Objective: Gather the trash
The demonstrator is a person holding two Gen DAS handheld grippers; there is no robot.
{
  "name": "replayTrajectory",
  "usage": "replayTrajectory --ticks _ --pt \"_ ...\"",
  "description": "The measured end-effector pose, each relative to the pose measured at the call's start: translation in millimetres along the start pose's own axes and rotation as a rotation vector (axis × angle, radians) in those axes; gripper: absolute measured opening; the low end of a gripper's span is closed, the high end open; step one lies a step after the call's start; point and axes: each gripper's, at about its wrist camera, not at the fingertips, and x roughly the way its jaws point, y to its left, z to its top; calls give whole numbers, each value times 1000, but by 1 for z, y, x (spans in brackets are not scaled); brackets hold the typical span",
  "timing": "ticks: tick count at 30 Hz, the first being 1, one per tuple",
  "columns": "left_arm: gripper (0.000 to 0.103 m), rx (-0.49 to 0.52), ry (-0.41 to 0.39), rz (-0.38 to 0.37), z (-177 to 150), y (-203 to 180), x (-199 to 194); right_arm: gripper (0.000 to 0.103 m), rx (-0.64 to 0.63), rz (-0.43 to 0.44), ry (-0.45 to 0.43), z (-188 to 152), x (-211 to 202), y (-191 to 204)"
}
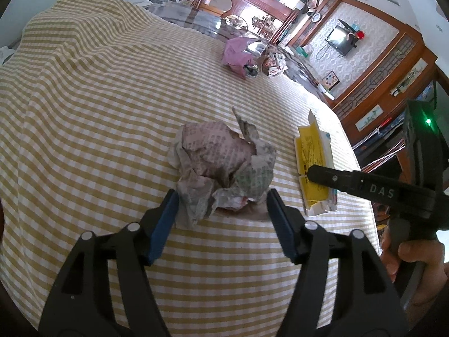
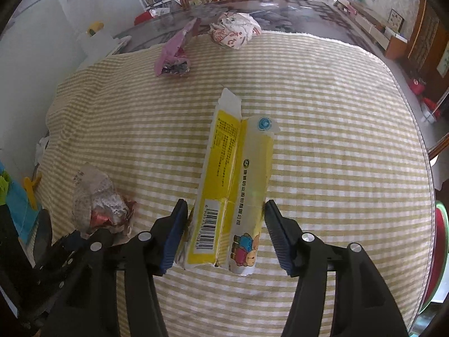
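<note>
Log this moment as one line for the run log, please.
left gripper: open, straddling crumpled newspaper ball | right gripper: open, straddling flattened yellow carton | both on checked tablecloth

- The left claw (image 1: 221,213) tilts downward, its blue-padded fingers (image 1: 164,224) spread apart with a gap on either side.
- The right claw (image 2: 224,224) points steeply down, jaws parted.
- A hand (image 1: 407,258) grips the right claw's handle.
</note>
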Motion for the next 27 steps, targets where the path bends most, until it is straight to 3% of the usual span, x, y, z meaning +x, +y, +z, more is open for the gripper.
replayTrajectory --ticks 11,27 --pt "63 -11 -2 0 0 1 -2 63 78 24 27 -6 2 -10" --pt "63 -33 -4 -7 1 4 -3 64 105 36 20 0 3 -10"
